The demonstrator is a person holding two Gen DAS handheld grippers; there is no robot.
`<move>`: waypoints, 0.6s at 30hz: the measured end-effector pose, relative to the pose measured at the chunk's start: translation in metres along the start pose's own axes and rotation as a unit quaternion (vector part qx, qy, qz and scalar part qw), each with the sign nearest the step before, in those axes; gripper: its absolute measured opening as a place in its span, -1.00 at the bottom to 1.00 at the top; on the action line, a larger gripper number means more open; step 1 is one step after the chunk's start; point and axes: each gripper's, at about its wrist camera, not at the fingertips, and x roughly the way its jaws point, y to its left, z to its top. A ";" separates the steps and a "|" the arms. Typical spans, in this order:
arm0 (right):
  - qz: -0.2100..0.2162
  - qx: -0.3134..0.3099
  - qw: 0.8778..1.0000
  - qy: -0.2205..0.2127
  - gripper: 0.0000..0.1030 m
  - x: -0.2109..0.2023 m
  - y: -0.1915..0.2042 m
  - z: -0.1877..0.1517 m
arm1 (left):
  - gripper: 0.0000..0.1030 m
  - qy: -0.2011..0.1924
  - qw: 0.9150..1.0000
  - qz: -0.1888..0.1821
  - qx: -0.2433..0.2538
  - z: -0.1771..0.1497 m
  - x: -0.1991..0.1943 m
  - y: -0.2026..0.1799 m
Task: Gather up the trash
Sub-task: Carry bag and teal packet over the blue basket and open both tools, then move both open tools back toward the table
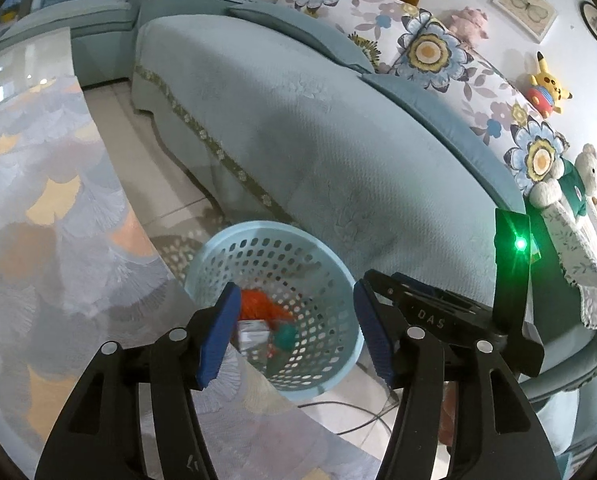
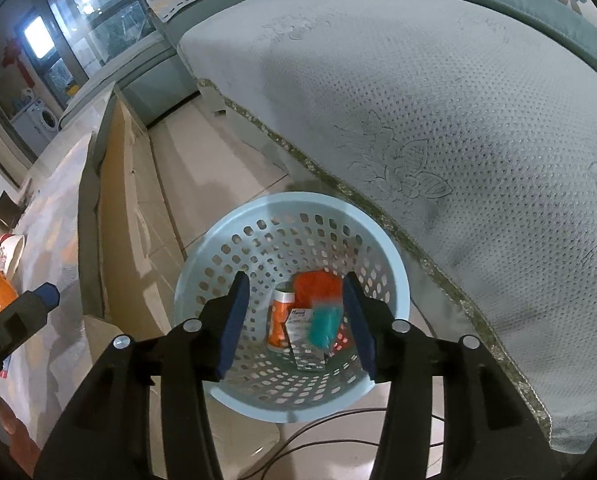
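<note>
A light blue perforated waste basket [image 1: 218, 252] stands on the floor by the sofa; it also shows in the right wrist view [image 2: 298, 204]. Inside lie an orange wrapper [image 2: 316, 284], an orange can [image 2: 279, 320], a small grey box [image 2: 304, 344] and a blurred teal item [image 2: 325, 322] that looks in mid-fall. My right gripper [image 2: 294, 320] is open and empty right above the basket. My left gripper [image 1: 294, 332] is open and empty over the table edge beside the basket. The right gripper's body [image 1: 438, 312] shows in the left wrist view.
A low table with a patterned cloth [image 1: 38, 200] is left of the basket. It holds a white-and-orange wrapper [image 2: 2, 276] at the far left. A teal sofa [image 1: 318, 140] with floral cushions and plush toys is to the right. A cable [image 2: 318, 432] lies on the tiled floor.
</note>
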 end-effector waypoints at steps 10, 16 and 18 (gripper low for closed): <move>0.022 -0.032 0.999 -0.035 -0.13 -0.029 0.020 -0.004 | 0.10 -0.031 1.000 0.003 0.004 0.006 -0.028 -0.002; 0.052 -0.071 0.994 -0.069 -0.13 -0.061 0.056 0.001 | 0.10 -0.071 0.996 0.044 0.029 0.006 -0.080 -0.001; 0.064 -0.082 0.992 -0.075 -0.13 -0.070 0.070 0.001 | 0.10 -0.086 0.995 0.054 0.024 0.005 -0.102 0.007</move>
